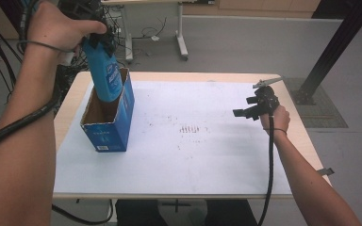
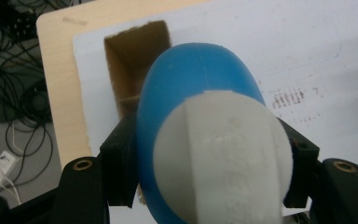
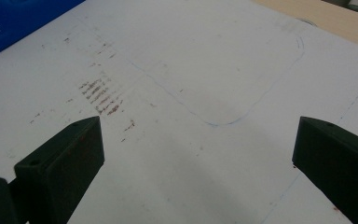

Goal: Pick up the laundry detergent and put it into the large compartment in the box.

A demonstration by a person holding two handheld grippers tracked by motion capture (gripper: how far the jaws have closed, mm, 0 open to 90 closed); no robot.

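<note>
The open blue carton (image 1: 109, 123) stood at the desk's (image 1: 188, 76) left edge, a blue bottle (image 1: 104, 70) filling its mouth; the white sheet (image 1: 193, 155) rightward lay unobstructed.

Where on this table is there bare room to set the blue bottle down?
The white mat lies bare from the blue carton across to the right gripper. It is crowded at the carton, where the left gripper holds the blue bottle.

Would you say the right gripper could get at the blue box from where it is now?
Probably yes: the right gripper is open, and bare white sheet lies between it and the box. The left gripper holds a bottle over its opening, though.
</note>
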